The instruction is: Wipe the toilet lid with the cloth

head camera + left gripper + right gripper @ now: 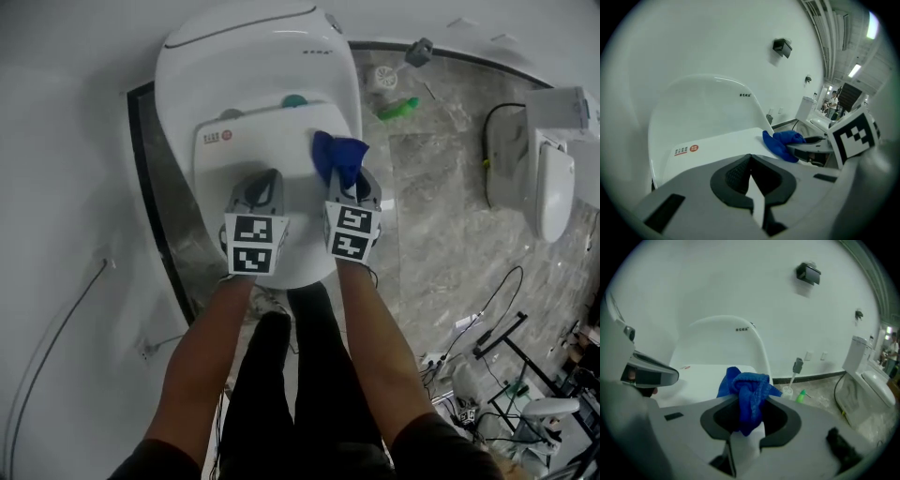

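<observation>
Your right gripper [351,187] has its fingers clenched on the blue cloth [339,156], which is bunched over the right side of the closed toilet lid [251,150]. Your left gripper [260,186] hovers alongside, its fingers clenched on nothing.

The right claw [749,422] is clamped on a bunched blue cloth [750,389] that rises over the near right part of the white toilet lid [696,380]. The left claw [649,373] juts in at the left edge. Farther right stand a toilet brush [796,369] and a green bottle [801,396] — beyond them, a second toilet [869,380].
</observation>
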Tool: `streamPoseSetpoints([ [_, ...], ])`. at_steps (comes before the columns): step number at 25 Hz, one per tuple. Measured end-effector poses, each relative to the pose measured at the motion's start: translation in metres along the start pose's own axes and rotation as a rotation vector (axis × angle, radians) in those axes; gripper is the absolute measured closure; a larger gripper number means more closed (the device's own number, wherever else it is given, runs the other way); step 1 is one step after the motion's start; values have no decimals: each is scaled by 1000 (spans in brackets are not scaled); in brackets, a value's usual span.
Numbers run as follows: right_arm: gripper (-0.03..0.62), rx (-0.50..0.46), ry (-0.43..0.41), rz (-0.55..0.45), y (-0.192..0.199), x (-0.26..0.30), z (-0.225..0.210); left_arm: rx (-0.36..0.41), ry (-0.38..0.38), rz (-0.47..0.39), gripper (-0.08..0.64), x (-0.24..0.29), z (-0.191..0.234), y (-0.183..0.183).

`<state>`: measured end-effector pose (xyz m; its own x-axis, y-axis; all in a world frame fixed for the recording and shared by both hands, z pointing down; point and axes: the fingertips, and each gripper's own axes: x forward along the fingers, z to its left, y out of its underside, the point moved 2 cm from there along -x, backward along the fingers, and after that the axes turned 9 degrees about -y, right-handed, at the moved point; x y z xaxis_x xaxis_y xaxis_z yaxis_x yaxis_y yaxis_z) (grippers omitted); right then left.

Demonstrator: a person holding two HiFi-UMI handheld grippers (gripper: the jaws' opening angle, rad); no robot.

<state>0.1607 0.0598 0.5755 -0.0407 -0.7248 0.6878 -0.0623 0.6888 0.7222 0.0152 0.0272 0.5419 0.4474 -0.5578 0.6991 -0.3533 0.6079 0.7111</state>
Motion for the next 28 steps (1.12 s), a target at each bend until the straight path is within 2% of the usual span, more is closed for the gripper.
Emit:
streamPoseSetpoints([
  [2, 480, 56, 34, 14, 11, -4, -22, 9, 13, 2, 549, 3, -10, 0],
  [4, 480, 64, 48, 30, 18, -5, -35, 2, 17, -1, 549, 4, -15, 1],
  [8, 480, 35, 33, -5, 6, -11, -31, -82, 13, -20, 549, -1, -5, 6],
  [10, 480, -6, -17, -53, -9, -14, -8, -138, 0, -36, 549, -11, 9, 8],
  [16, 480, -113, -222, -131, -41, -26, 94, -248, -116, -79, 549, -53, 66, 24],
  [22, 480, -278, -380, -76, -26, -19, 195, -363, -247, -79, 549, -95, 126, 64],
  [28, 480, -465, -503, -25, -1, -15, 270, -424, -345, -77, 549, -124, 152, 97],
])
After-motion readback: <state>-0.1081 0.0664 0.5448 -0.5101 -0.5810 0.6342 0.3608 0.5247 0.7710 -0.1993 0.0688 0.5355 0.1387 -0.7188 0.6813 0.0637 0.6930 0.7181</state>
